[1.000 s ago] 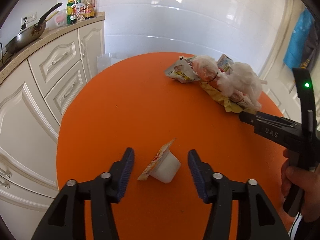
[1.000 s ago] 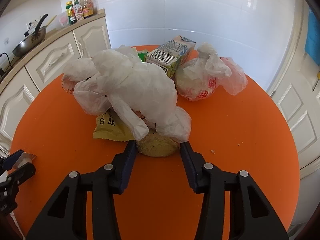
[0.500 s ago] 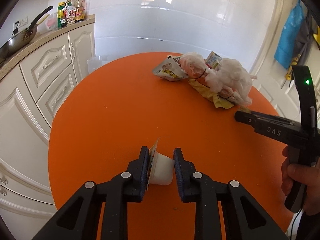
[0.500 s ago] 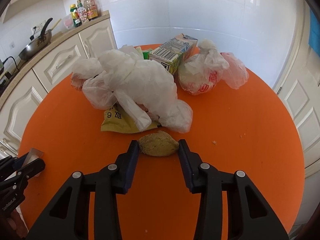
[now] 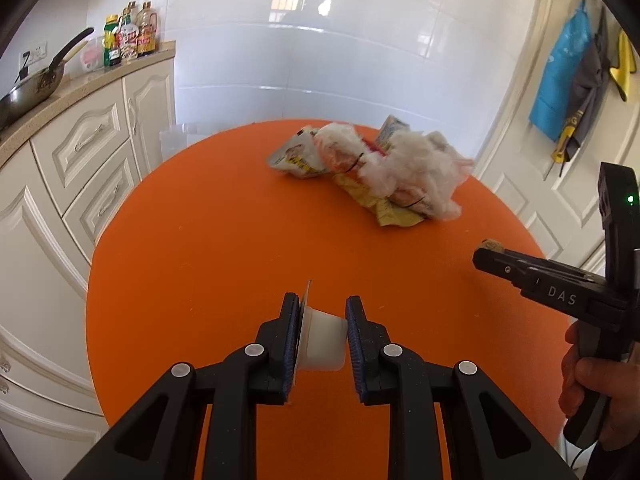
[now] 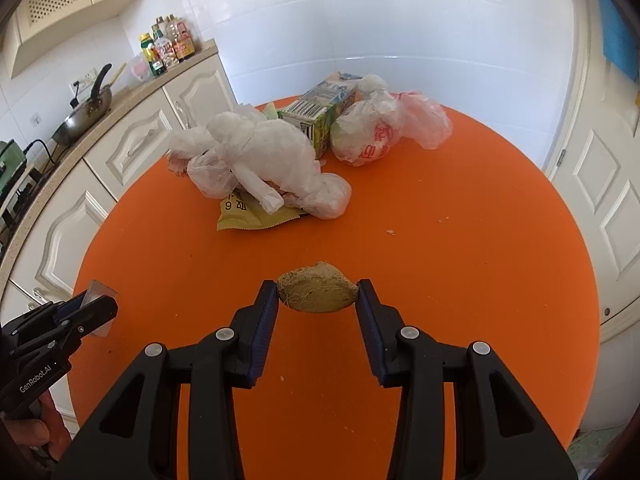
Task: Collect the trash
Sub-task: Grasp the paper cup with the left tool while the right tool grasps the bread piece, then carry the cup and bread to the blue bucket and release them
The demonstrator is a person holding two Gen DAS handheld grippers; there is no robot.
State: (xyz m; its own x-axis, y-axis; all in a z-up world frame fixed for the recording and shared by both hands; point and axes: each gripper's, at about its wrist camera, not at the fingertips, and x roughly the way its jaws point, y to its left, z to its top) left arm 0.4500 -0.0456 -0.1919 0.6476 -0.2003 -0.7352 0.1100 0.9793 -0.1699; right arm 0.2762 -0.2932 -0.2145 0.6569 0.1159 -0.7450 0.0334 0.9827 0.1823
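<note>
My left tool [image 5: 322, 334] is clamped on a small white plastic pudding cup [image 5: 322, 343], one pad on its rim side where the peeled foil lid [image 5: 307, 294] sticks up, the other on its base. So the cup lies sideways between the pads, its axis running across from jaw to jaw, mouth toward my left. It looks light and thin-walled; I judge it would crumple under much more squeeze, and the loose lid could flap or drip.

My right tool [image 6: 318, 294] holds a brownish, fibrous, lens-shaped husk scrap [image 6: 318, 288] by its two pointed ends, long axis level and crosswise between the pads, above the round orange worktop [image 6: 460, 240]. It seems dry, rough and fairly stiff, so I expect good friction, though the grip on the tips is narrow and it could pivot.

The rest of the trash sits near the far side of the worktop: crumpled white plastic bags [image 6: 264, 160] over a yellow snack wrapper [image 6: 248, 216], a green drink carton [image 6: 320, 112] and a knotted bag with red print [image 6: 376, 136]. Those bags will be limp; best pinched at a knot or bunched fold.
</note>
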